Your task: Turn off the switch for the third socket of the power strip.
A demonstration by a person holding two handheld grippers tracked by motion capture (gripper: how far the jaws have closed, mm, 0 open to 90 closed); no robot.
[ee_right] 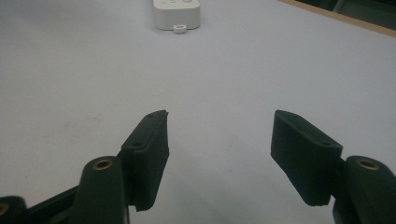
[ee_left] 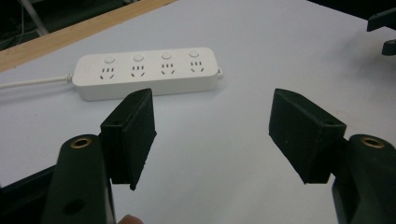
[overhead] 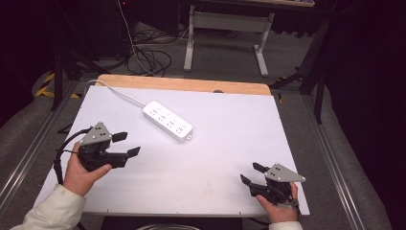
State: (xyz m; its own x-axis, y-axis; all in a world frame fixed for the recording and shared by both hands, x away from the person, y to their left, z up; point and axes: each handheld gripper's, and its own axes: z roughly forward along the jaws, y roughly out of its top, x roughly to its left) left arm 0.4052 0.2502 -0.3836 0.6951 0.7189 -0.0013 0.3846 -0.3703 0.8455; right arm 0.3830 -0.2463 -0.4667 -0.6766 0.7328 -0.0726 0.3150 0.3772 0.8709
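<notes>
A white power strip (overhead: 167, 120) with several sockets and buttons lies diagonally on the white table top (overhead: 215, 143), its cord running off to the back left. The left gripper view shows the power strip (ee_left: 147, 74) lengthwise just beyond the jaws. My left gripper (overhead: 126, 143) hovers at the table's left, open and holding nothing, pointing right toward the strip. My right gripper (overhead: 252, 173) rests near the front right corner, open and holding nothing, pointing left. In the right gripper view the power strip's end (ee_right: 176, 11) sits far ahead between the spread jaws (ee_right: 219, 154).
A wooden strip (overhead: 182, 84) edges the table's far side. Beyond it stand a white desk frame (overhead: 225, 33) and loose cables (overhead: 148, 57) on the grey floor. Metal rails (overhead: 335, 158) run along both sides of the table. The other gripper's tip (ee_left: 383, 28) peeks in at upper right.
</notes>
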